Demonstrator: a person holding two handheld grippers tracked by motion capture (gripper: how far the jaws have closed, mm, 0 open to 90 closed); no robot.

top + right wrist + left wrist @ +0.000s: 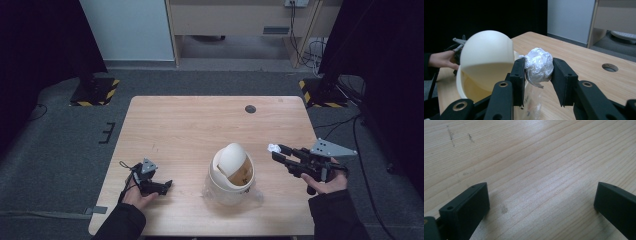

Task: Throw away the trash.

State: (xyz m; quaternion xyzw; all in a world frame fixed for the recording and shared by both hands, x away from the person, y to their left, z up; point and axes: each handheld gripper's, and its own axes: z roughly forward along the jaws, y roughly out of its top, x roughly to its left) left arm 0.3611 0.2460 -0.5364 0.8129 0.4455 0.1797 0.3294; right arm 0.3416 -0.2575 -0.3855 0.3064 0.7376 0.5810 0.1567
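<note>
between the right gripper's (538, 75) jaws sits a crumpled white paper ball (539, 65).

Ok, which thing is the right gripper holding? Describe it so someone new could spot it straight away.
Start at the wooden table and find the cream bin with the domed swing lid near its front edge. Just to the bin's right, the right gripper holds a crumpled ball of white paper between its jaws, above the tabletop. It is the only small, wrinkled, bright white thing there.
</note>
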